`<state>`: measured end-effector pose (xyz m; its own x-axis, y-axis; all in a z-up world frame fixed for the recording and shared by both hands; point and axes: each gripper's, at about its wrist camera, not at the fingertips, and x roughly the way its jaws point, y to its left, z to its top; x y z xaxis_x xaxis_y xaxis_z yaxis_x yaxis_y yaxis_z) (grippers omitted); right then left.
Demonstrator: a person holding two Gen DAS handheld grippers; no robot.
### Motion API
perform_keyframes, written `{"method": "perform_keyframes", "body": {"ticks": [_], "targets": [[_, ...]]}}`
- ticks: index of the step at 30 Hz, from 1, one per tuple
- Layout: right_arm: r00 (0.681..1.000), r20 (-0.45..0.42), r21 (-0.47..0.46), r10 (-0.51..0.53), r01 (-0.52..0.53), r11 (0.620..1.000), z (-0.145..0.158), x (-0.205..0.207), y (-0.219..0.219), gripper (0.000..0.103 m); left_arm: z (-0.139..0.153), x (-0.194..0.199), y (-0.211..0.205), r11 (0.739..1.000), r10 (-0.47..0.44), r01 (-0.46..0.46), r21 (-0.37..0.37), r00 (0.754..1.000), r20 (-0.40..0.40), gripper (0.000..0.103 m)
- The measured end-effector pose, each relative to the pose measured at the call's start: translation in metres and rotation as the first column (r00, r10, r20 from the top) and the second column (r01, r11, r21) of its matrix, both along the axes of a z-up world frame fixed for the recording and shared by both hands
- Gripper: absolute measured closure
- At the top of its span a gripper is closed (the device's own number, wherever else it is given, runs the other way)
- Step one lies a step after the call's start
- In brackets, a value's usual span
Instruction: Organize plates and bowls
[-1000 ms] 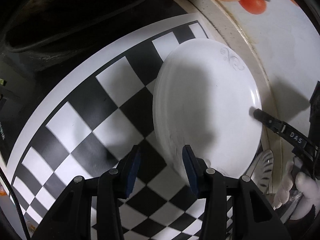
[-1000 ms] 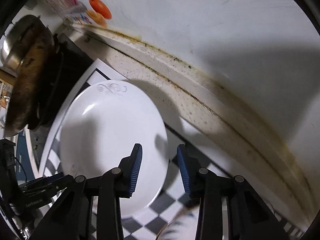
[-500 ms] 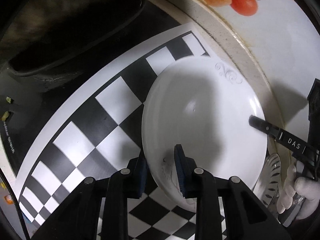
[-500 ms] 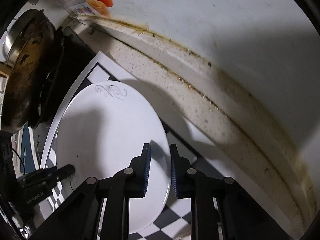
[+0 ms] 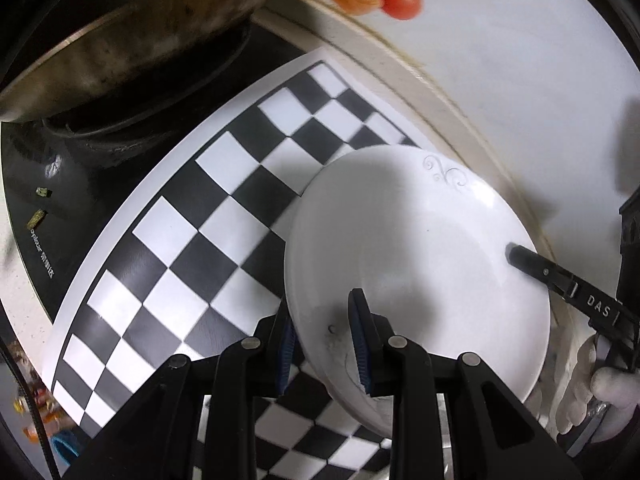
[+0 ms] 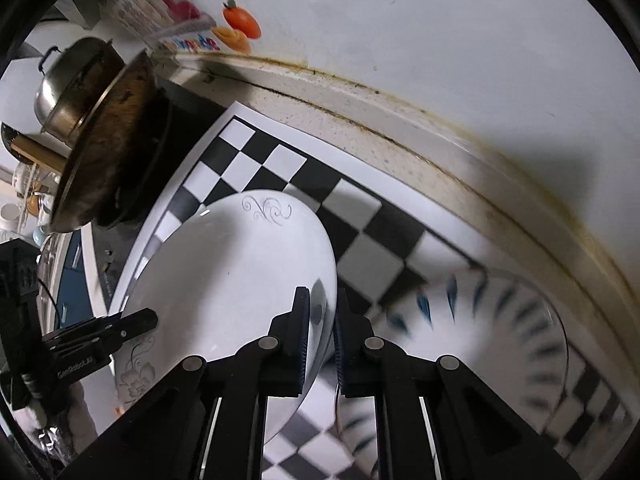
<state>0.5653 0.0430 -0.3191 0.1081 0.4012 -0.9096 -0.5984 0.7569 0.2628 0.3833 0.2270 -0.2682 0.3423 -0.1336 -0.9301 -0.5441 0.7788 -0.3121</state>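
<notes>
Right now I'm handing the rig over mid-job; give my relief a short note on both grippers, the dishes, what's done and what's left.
Left gripper: shut on the near rim of the white plate.
Right gripper: shut on the opposite rim of the same plate, so it is held from both sides, tilted above the checkerboard mat.
Striped bowl: on the mat to the right of the plate, blurred, ungripped.
Wok: on the stove beyond the mat's far-left end.
Done: plate gripped by both.
Left: set the plate down at its spot, then deal with the bowl. The destination is not in view.
</notes>
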Motion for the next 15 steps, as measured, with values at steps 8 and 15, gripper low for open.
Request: {"method": "perform_keyframes", "body": {"ticks": [8, 15], "targets": [[0.980, 0.059, 0.061, -0.192, 0.188, 0.980, 0.056, -0.090, -0.084, 0.090, 0.048, -0.031, -0.050, 0.976, -0.216, 0.216, 0.009, 0.975, 0.056, 0.080], [0.927, 0.074, 0.088, -0.368, 0.361, 0.928, 0.067, -0.189, -0.158, 0.090, 0.062, -0.054, -0.098, 0.908, -0.418, 0.417, 0.032, 0.905, 0.072, 0.080]]}}
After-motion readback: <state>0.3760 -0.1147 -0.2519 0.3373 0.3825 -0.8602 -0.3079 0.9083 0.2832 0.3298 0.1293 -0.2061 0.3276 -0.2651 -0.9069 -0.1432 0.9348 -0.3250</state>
